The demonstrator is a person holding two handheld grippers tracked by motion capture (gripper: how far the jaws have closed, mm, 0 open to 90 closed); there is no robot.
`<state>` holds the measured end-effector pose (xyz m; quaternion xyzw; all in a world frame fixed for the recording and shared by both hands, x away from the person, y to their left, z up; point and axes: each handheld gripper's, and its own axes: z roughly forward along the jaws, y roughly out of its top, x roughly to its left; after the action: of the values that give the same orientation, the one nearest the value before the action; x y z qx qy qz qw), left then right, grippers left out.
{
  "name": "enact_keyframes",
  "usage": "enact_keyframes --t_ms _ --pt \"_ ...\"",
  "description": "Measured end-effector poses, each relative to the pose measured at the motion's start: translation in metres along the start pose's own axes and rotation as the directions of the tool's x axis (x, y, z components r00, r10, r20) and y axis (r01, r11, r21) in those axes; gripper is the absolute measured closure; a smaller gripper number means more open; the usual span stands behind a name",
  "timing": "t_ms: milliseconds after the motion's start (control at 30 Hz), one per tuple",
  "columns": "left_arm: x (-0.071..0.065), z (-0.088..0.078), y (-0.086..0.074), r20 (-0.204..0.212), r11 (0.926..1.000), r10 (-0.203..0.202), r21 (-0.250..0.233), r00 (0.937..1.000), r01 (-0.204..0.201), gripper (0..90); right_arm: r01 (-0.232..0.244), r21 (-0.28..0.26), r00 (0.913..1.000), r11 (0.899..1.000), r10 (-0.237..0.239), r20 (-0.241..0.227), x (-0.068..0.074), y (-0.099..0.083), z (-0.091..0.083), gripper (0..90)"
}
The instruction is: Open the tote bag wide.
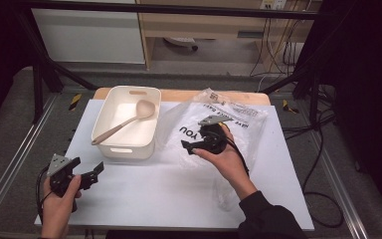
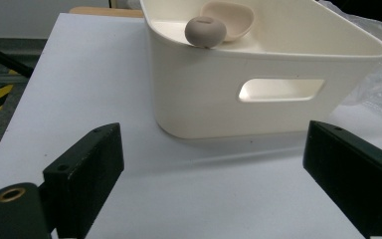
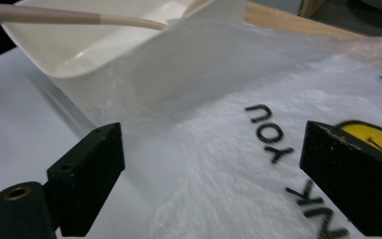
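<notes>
Looking down and forward from above the desk (image 1: 179, 189); riding low and close behind each tongs pair, both facing the white bin (image 2: 258, 94).

Left gripper (image 1: 87, 175) and right gripper (image 1: 191, 144) both hover with jaws spread wide.

In the high view, the right hand (image 1: 227, 158) and the black right gripper (image 1: 205, 141) cover part of the clear printed plastic bag (image 1: 238, 117), so only "YOU" of its lettering reads; the small print at the far edge is too small to tell. In the right gripper view, the beige long-handled spoon (image 3: 69, 19) is cut off at the left edge, its bowl hidden behind the bag's raised flap, and the yellow printed mark (image 3: 373, 137) disappears behind a jaw.
</notes>
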<state>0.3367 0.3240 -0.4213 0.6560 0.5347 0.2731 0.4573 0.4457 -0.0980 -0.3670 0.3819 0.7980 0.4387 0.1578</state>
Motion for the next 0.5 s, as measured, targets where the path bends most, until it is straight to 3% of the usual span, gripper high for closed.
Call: enact_keyframes --t_ms 133,233,500 --pt "0.001 0.0 -0.001 0.0 1.0 -0.006 -0.006 1.0 0.006 8.2 -0.03 -0.028 0.9993 0.999 0.03 0.02 -0.016 -0.013 -0.007 10.9" --pt "0.001 0.0 -0.001 0.002 0.9999 -0.012 -0.002 0.9999 0.012 8.0 -0.007 -0.002 0.9988 1.0 0.007 0.049 -0.024 -0.022 -0.008 9.8" --pt "-0.002 -0.001 0.001 0.022 0.9998 -0.003 -0.019 0.9997 0.004 7.2 -0.003 0.023 0.9968 1.0 0.001 0.08 -0.038 -0.036 -0.011 8.7"
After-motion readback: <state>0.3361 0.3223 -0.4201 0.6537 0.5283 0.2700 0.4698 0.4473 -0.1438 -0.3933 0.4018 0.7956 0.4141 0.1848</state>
